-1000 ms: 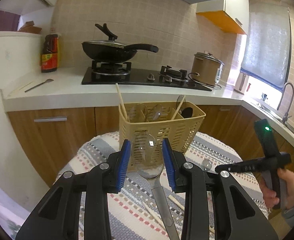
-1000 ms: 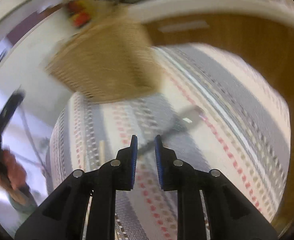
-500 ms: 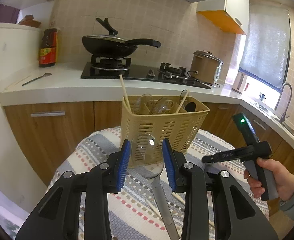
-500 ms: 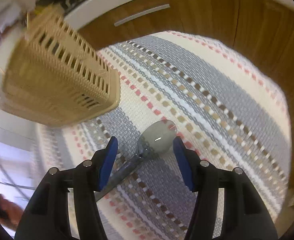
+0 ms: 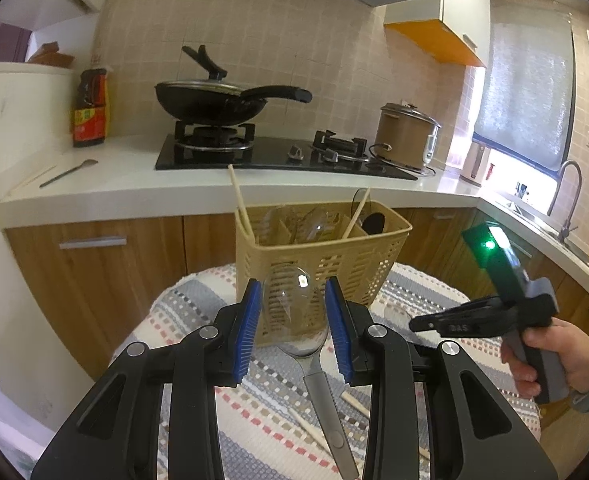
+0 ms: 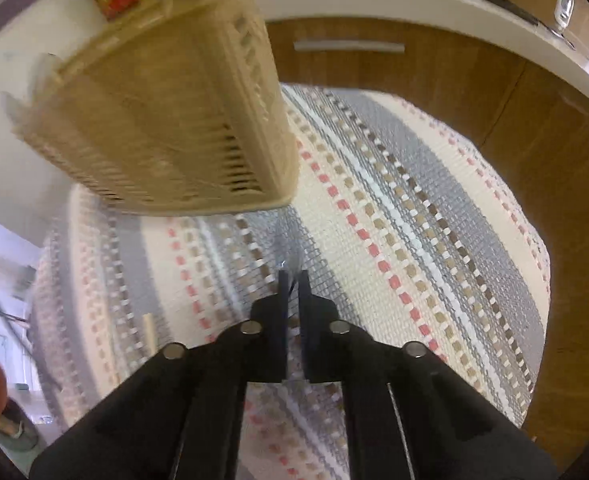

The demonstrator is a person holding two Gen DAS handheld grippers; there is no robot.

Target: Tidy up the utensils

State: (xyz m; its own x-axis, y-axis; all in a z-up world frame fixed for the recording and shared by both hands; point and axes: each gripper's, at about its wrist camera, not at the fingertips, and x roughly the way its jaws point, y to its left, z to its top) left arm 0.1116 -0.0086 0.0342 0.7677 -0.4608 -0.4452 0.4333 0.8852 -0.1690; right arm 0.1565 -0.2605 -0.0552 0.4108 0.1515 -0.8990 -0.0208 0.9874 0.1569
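Note:
My left gripper (image 5: 293,285) is shut on a clear plastic spoon (image 5: 284,304), held bowl-up in front of the beige slotted utensil basket (image 5: 326,256), which has clear spoons and chopsticks in it. Below it a metal spoon (image 5: 328,408) and loose chopsticks (image 5: 354,402) lie on the striped cloth (image 5: 190,320). To the right, a hand holds my right gripper (image 5: 412,326). In the right wrist view the right gripper (image 6: 292,276) points down at the cloth (image 6: 414,208), shut, with a thin clear sliver of a second clear spoon (image 6: 290,258) pinched at its tips. The basket (image 6: 166,120) is up left.
Behind the small round table runs a white counter (image 5: 134,184) with wooden cabinets, a hob with a black wok (image 5: 210,104), a sauce bottle (image 5: 90,108) and a rice cooker (image 5: 406,136). A sink tap (image 5: 566,196) is far right. One chopstick (image 6: 148,332) lies left of my right gripper.
My right gripper swung over a spoon lying on the cloth, opened wide around it, then shut at its tips. My left gripper kept still with its clear spoon.

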